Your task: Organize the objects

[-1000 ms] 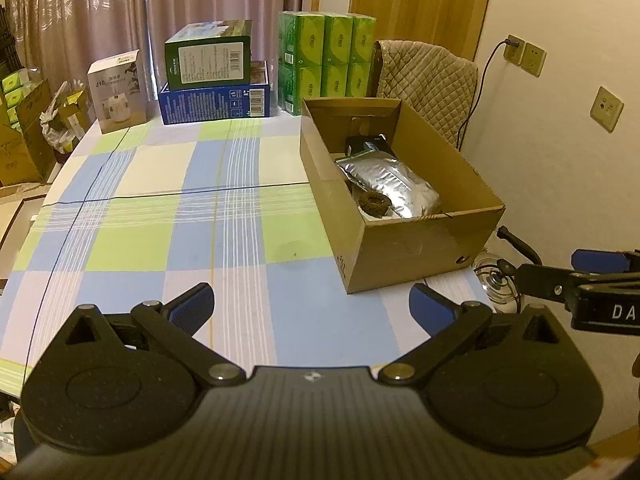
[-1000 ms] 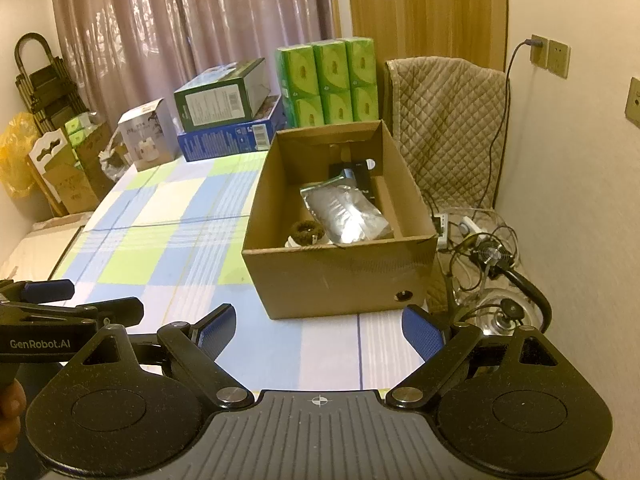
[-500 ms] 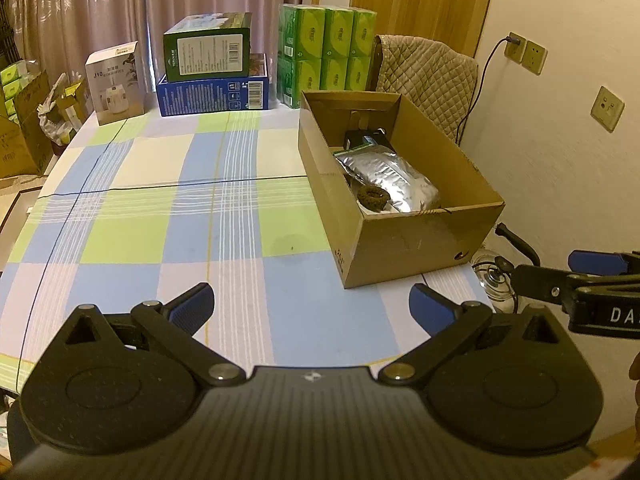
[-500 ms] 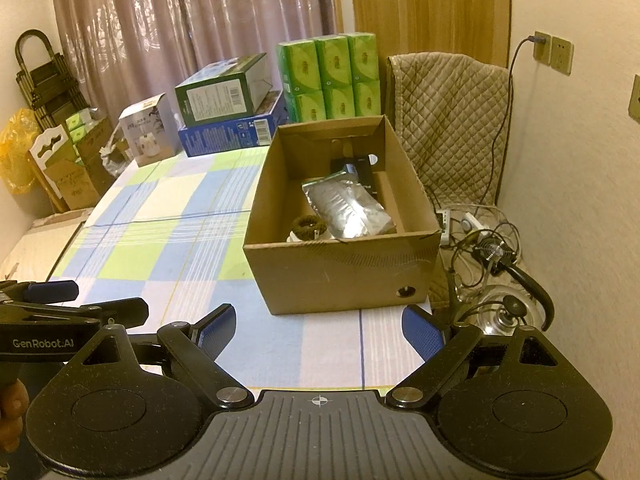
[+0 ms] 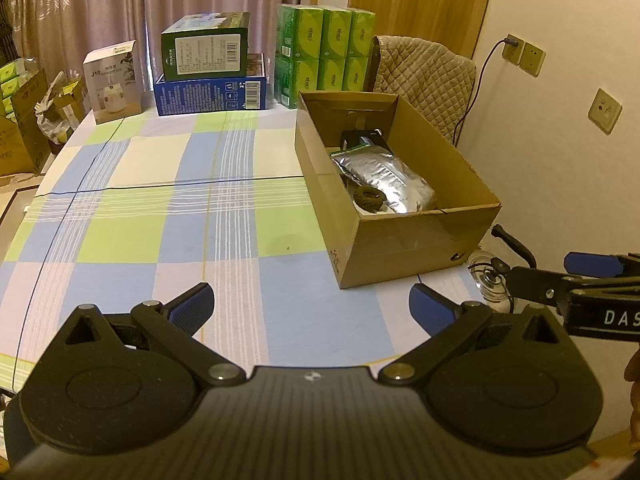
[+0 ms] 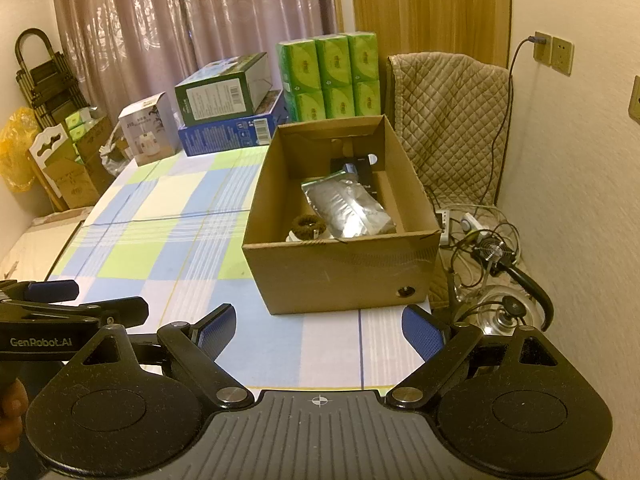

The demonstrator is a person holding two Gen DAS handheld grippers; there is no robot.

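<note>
We hold our left gripper [image 5: 311, 307] level, fingers spread wide and empty, pointing toward twelve o'clock. Our right gripper [image 6: 318, 330] sits at its three o'clock, likewise spread and empty.

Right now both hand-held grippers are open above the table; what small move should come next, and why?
Probably ease the right hand-held gripper forward toward the cardboard box. Both are empty, and the only loose items, the silver pouch and a brown ring, lie inside it.

The silver pouch [image 6: 347, 209] hides most of a black item [image 6: 360, 166] in the cardboard box [image 6: 340, 276].
</note>
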